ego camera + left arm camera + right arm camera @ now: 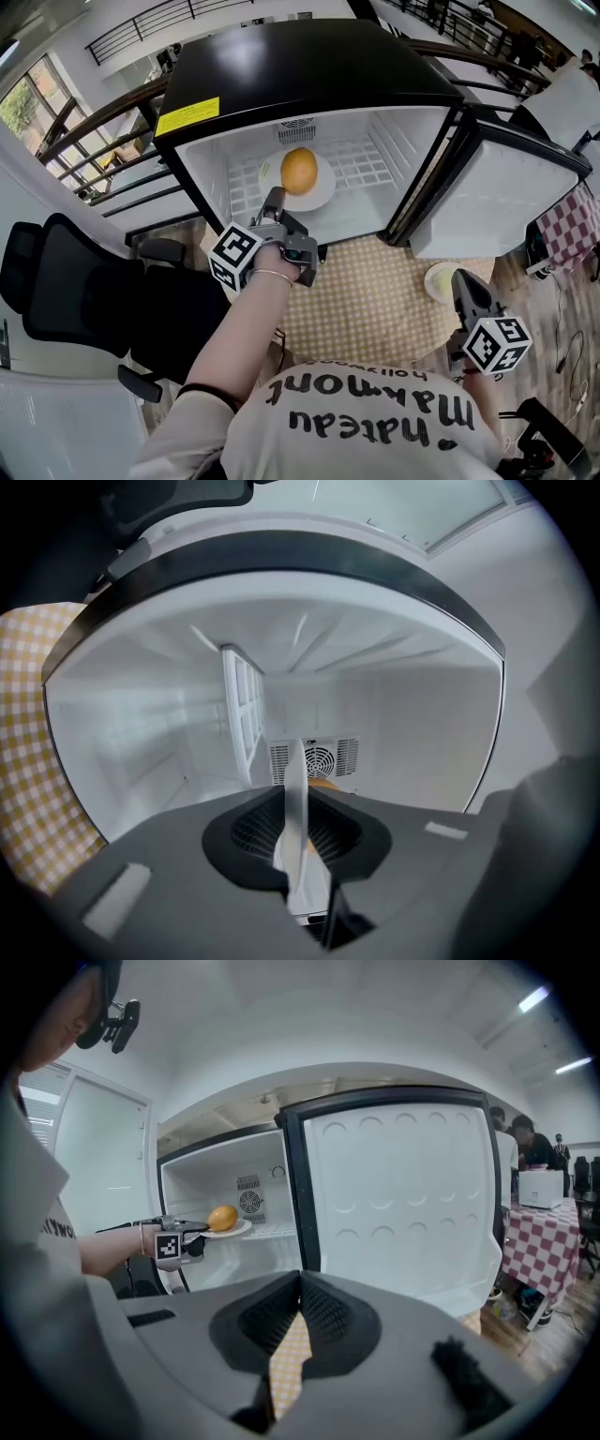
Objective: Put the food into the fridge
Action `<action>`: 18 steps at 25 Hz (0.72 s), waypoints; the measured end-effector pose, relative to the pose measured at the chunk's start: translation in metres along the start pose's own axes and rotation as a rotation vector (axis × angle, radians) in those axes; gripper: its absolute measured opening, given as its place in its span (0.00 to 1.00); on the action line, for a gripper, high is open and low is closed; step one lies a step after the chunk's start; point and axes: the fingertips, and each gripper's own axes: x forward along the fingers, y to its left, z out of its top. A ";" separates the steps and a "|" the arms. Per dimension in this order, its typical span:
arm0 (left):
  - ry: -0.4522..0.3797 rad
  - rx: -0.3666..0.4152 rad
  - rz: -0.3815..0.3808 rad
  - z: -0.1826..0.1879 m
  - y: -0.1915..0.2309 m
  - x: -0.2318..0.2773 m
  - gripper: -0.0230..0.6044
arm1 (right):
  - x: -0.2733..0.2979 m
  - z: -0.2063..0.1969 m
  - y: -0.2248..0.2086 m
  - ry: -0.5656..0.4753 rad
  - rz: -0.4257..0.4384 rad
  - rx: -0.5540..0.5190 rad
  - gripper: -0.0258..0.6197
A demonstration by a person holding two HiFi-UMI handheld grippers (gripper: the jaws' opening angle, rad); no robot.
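Note:
The black mini fridge stands open, its door swung out to the right. Inside, an orange-yellow fruit lies on a white plate over the white wire shelf. My left gripper reaches into the fridge at the plate's near rim. In the left gripper view the rim stands edge-on between the jaws with a slim gap beside it, so the gripper is open. My right gripper hangs low at the right, shut and empty, and from there the fruit shows.
The fridge sits on a table with a yellow checked cloth. A pale dish lies on that cloth near the right gripper. A black office chair stands at the left, and a red checked table at the far right.

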 end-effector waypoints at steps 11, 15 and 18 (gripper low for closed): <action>-0.052 0.112 0.000 0.010 -0.012 0.012 0.14 | -0.005 0.001 -0.008 -0.005 -0.005 0.001 0.06; -0.050 0.218 0.012 0.009 -0.015 0.013 0.15 | -0.009 -0.001 -0.012 -0.005 -0.010 0.005 0.06; -0.045 0.310 0.030 0.009 -0.017 0.014 0.16 | -0.012 -0.002 -0.014 -0.006 -0.011 0.007 0.06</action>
